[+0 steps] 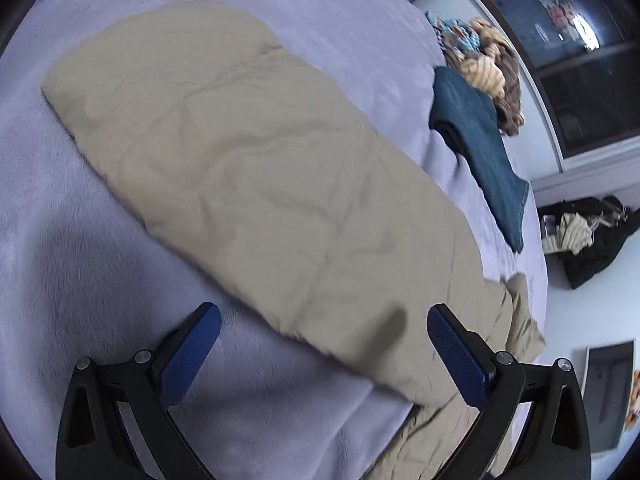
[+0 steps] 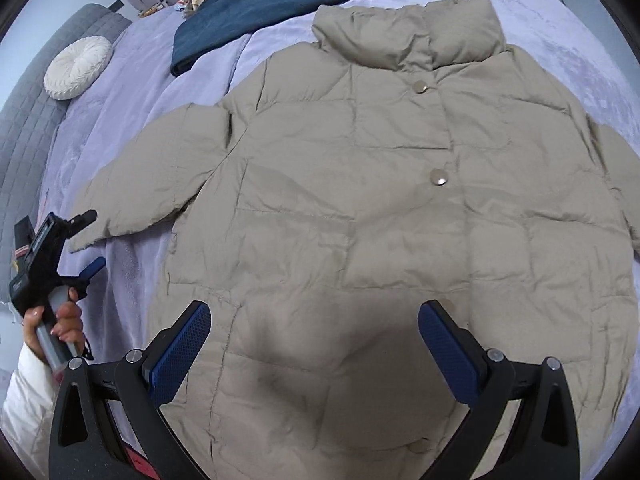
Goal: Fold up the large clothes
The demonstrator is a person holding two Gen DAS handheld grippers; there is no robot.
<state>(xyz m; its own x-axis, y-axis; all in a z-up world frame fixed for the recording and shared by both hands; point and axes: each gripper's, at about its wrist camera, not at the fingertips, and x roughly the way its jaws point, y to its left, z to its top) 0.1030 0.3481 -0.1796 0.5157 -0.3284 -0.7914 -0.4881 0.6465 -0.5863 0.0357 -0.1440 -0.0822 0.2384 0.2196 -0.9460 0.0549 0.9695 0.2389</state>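
Lying flat, the jacket (image 2: 360, 220) points collar (image 2: 408, 36) away, seemingly lengthwise.

Puffer jacket (image 2: 360, 208): beige, plain, square quilt stitching, matching beige shiny snap buttons (image 2: 438, 178). Bed blanket (image 2: 168, 92): pale lavender, plain, fuzzy. Folded jeans (image 2: 260, 8) near the bed's far edge: dark blue denim. Clothes pile (image 1: 484, 64) beside the jeans: tan/cream stripes, brown, a teal-and-orange print. Round cushion (image 2: 78, 67): white, radial pleats. Headboard (image 2: 24, 128): grey, quilted squares. Right gripper (image 2: 314, 344) and left gripper (image 1: 324, 344): black frames, blue textured pads (image 2: 182, 352), silver screws. Sleeve (image 2: 24, 404): white. Heap on the floor (image 1: 592, 236): black with cream.
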